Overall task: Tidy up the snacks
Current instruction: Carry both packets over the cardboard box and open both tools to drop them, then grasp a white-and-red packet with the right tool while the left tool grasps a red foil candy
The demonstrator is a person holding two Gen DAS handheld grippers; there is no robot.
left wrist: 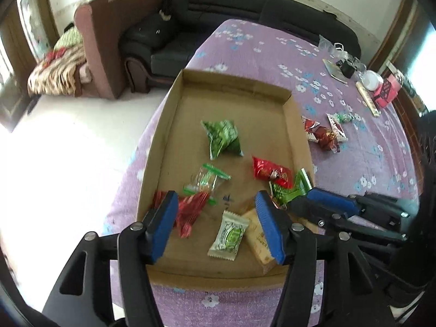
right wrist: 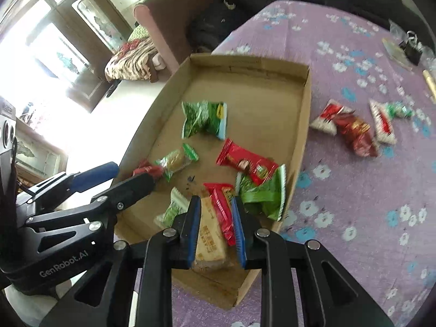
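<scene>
Black sofa (left wrist: 245,2), brown armchair (left wrist: 109,41), pink box (left wrist: 387,92)

- The left tongs (left wrist: 216,224), black with blue pads, hang open over the near end of a shallow brown cardboard tray (left wrist: 166,125); nothing sits between the pads.
- The tray rests on a purple flowered cloth covering the surface (left wrist: 354,160).
- Inside lie a crumpled green packet (left wrist: 223,139), a clear green-striped wrapper (left wrist: 207,178), a red foil packet (left wrist: 272,173), a white-and-green sachet (left wrist: 229,235) and a tan wrapped biscuit (left wrist: 257,234) touching it.
- The right tongs (left wrist: 321,204) reach in at the tray's right edge.
- Red and white packets (left wrist: 324,132) lie outside, just beside the tray's right wall.
</scene>
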